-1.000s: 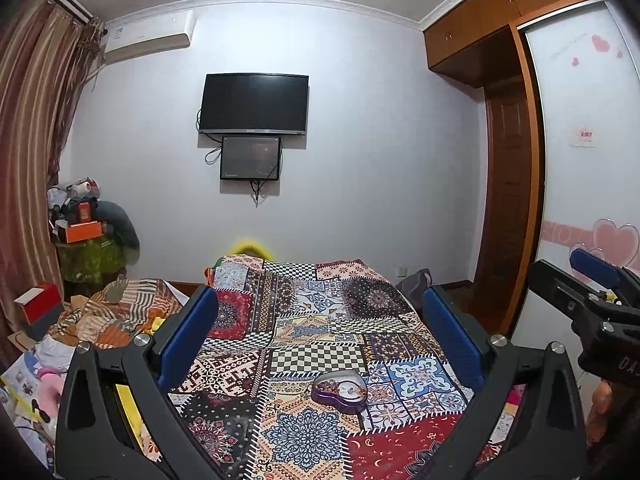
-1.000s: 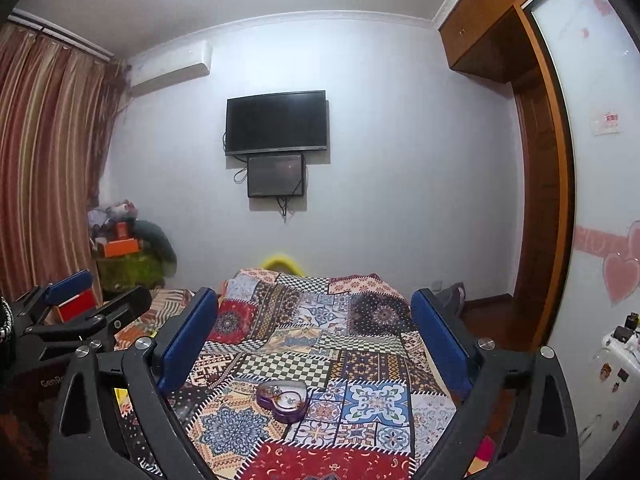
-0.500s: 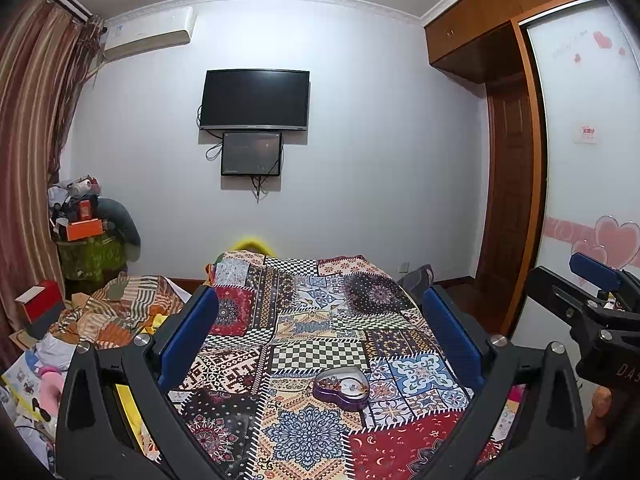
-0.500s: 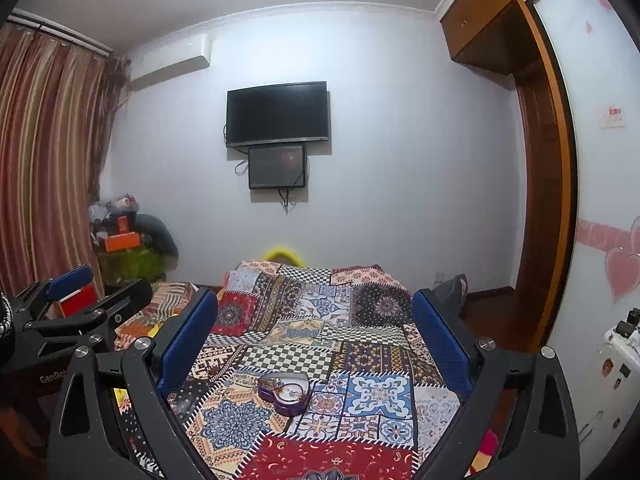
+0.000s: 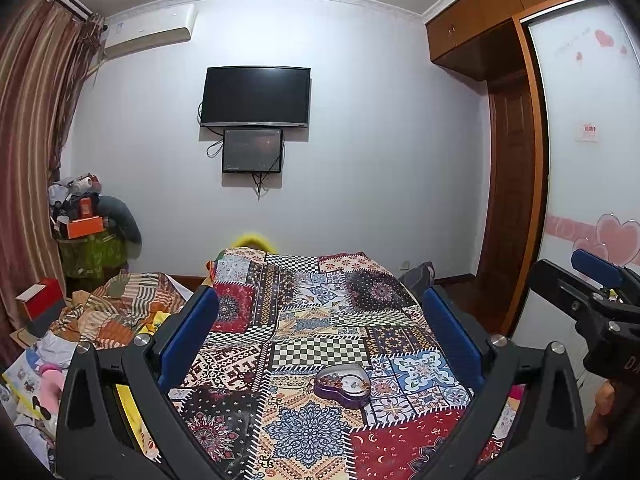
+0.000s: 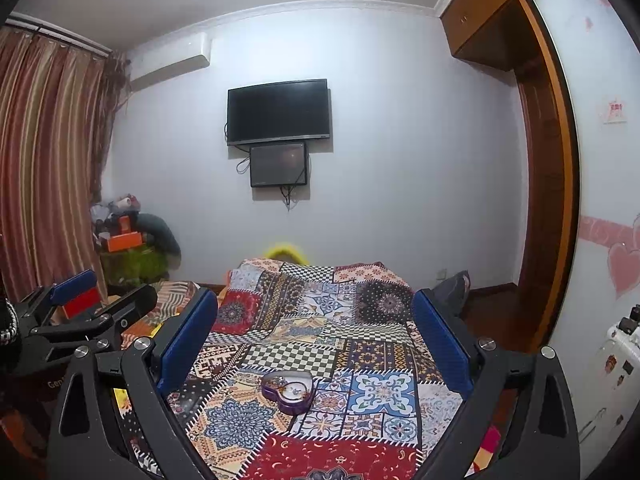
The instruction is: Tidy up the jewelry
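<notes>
In the left wrist view, the left gripper (image 5: 320,340) fills the lower part of the frame, its 2 blue-padded fingers (image 5: 188,336) spread wide apart and grasping nothing. Between them, low and just right of centre, sits the heart-shaped jewelry box (image 5: 342,384): a purple tin, open at the top, with small pieces of jewelry lying inside, too small to tell apart. It rests on the patchwork bedspread (image 5: 304,320), clear of both fingers. At the right edge of this frame the right gripper (image 5: 592,280) juts in from the side; only 1 blue pad and its black frame show here.

In the right wrist view, the right gripper (image 6: 316,336) likewise frames the lower half, fingers released and wide, nothing between the pads. The jewelry box (image 6: 288,392) lies low and a little left of centre on the bedspread (image 6: 320,320), nearer the left-hand finger than the right-hand one, touching neither. The left gripper (image 6: 96,304) pokes in at the left edge.

Farther back, at the left of both frames, a striped blanket (image 5: 120,308) is heaped beside the bed, with a red box (image 5: 40,300) near it and a pile of clutter topped by an orange box (image 5: 84,226) in the corner. Striped curtains (image 5: 28,140) hang along the left edge. On the far wall, centre frame, a black television (image 5: 255,96) is mounted with 1 smaller screen (image 5: 252,150) just below it, an air conditioner (image 5: 148,30) at upper left, and a wooden wardrobe (image 5: 504,160) at the right.
</notes>
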{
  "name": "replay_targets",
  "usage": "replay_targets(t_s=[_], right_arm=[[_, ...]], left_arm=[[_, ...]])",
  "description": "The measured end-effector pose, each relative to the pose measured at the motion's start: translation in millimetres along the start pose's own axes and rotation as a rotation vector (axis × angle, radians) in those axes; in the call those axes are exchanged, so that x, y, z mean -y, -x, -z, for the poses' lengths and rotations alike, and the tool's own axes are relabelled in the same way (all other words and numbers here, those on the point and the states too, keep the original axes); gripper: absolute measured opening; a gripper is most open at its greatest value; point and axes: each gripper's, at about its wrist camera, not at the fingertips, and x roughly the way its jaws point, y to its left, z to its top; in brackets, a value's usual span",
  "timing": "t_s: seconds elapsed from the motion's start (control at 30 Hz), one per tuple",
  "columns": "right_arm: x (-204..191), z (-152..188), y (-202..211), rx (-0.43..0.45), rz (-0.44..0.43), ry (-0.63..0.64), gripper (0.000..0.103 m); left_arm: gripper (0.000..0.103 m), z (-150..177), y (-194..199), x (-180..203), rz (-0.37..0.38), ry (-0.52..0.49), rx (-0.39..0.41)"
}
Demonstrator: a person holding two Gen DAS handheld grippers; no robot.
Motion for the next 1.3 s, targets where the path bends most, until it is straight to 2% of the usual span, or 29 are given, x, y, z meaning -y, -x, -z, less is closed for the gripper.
replay_targets(t_s=[1.3], right_arm=[[6.9, 3.5, -7.4, -0.024, 0.003, -0.019, 0.097]], left_arm=[[0.102, 0.8, -5.0, -1.5, 0.03, 0.003, -0.016]])
